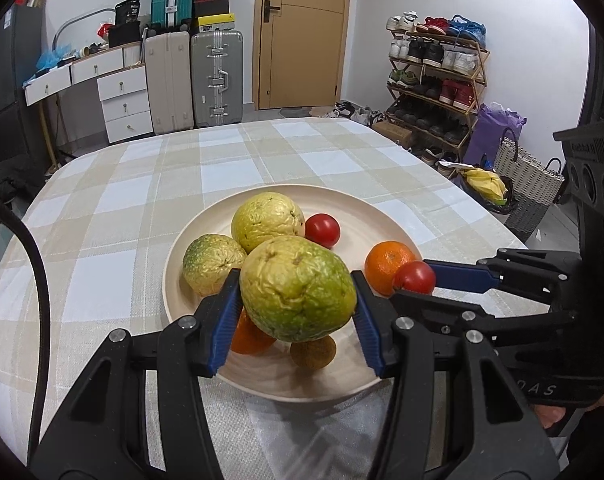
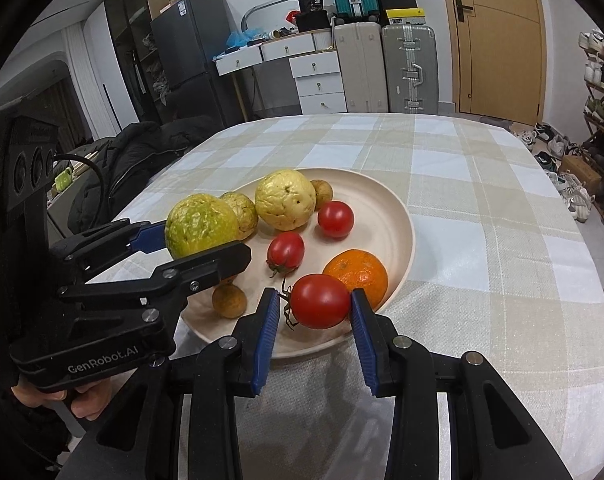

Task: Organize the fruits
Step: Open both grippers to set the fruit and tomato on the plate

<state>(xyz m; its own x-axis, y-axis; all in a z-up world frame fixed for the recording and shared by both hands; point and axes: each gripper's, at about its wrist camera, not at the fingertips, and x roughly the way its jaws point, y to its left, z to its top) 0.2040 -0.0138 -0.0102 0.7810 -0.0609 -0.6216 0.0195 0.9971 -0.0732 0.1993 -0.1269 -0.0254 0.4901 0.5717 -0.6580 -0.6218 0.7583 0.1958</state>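
A beige plate (image 1: 382, 208) (image 2: 390, 216) on the checked tablecloth holds guavas, tomatoes, oranges and small brown fruits. My left gripper (image 1: 298, 292) is shut on a large green-yellow guava (image 1: 298, 288), held over the plate's near left side; it also shows in the right wrist view (image 2: 200, 226). My right gripper (image 2: 316, 304) holds a red tomato (image 2: 320, 306) over the plate's near rim; a small gap shows at the left pad. This tomato also shows in the left wrist view (image 1: 415, 278), beside an orange (image 1: 388, 266) (image 2: 358, 272). Two more guavas (image 1: 268, 222) (image 1: 214, 264) lie behind.
Two more tomatoes (image 2: 336, 219) (image 2: 286, 252) and small brown fruits (image 2: 230, 300) (image 1: 313, 351) lie on the plate. The table's right edge (image 1: 482, 204) drops to baskets and a shoe rack. Suitcases and drawers stand behind the table.
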